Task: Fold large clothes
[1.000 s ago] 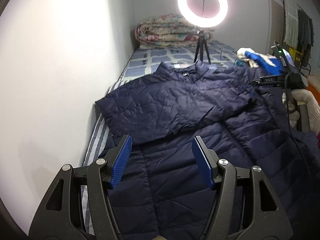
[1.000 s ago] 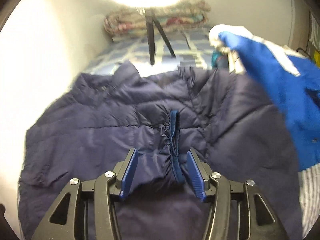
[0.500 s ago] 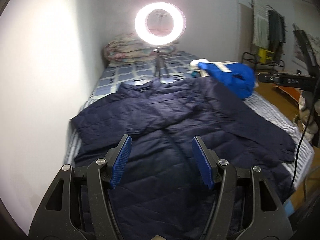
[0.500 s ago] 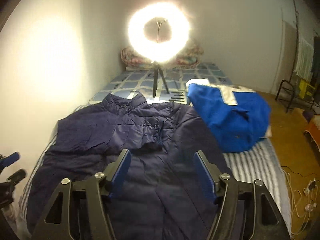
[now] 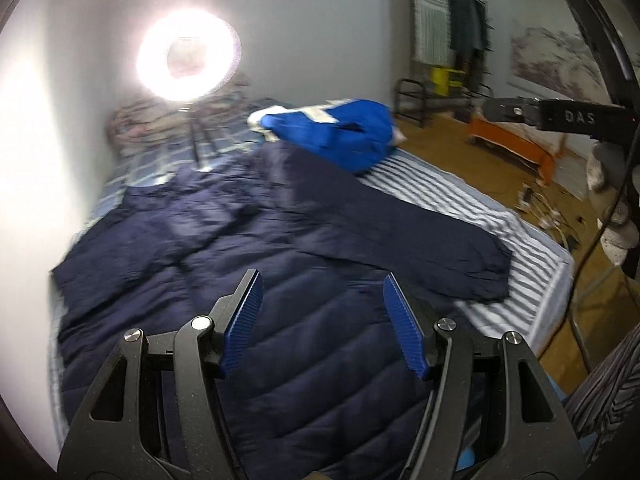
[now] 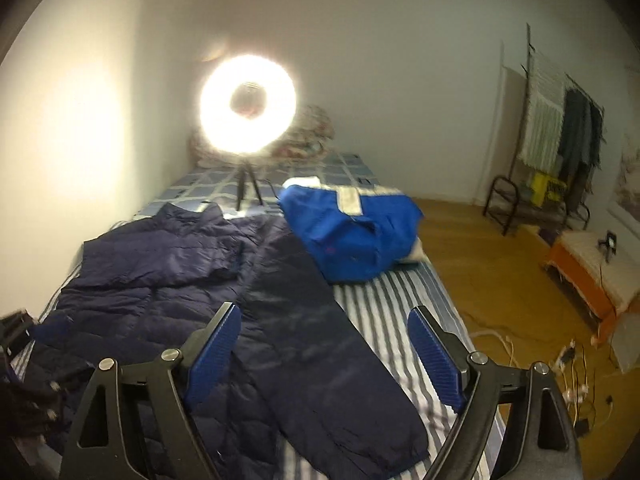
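The left sleeve (image 6: 168,256) of the navy jacket (image 5: 280,320), which a second ago lay bunched between the pads of the right hand-held gripper (image 6: 324,356), now rests folded across the chest, its cuff near the zip line. That gripper has let go and pulled back and up; its jaws are opening, with nothing between them. The left hand-held gripper (image 5: 324,324) has drawn back too and hangs released and empty above the lower body of the jacket. So one sleeve fold looks done, and the other sleeve (image 6: 332,360) is probably next.

Going left to right: the jacket lies flat on the bed (image 6: 400,312), its left edge close against the wall (image 6: 72,120), so there is little room on that side. A ring light (image 6: 248,108) on a tripod stands just beyond the collar. The unfolded sleeve stretches out over the striped sheet, its cuff near the bed's right edge in the left wrist view. A blue jacket (image 6: 352,232) sits heaped near its shoulder. Beyond the edge the floor (image 6: 500,272) is open.
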`<state>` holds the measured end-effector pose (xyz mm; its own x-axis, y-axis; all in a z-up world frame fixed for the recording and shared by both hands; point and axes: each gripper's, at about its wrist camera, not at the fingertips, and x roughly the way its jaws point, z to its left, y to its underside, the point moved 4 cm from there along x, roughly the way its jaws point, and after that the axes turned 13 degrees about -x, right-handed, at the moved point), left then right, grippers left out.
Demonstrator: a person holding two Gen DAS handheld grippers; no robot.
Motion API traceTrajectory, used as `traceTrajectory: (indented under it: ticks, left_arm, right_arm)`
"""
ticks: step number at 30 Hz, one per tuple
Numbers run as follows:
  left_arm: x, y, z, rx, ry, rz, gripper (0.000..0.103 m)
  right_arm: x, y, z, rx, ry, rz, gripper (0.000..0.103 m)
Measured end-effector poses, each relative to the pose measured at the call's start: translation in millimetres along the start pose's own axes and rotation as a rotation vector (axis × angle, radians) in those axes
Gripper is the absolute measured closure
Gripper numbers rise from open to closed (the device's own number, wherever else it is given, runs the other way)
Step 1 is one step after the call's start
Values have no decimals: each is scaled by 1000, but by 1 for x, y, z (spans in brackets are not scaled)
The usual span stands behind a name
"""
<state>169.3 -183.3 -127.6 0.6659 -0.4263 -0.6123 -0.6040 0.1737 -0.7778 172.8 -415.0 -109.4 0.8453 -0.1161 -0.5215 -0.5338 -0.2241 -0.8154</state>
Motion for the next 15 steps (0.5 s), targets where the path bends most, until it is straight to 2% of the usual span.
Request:
traceTrajectory:
  ticks: [6,10,15]
  left_arm:
    - [50,13,-59,-5,117,95,38]
    - [94,27,-100,-8,204,193,38]
    - [147,44,-152,-32,284,310,38]
  right_arm:
    - [-12,34,-41,39,78,52,16]
    - [-19,58,-69,97,90,82,16]
    - [-19,70,-91,125,135,99,16]
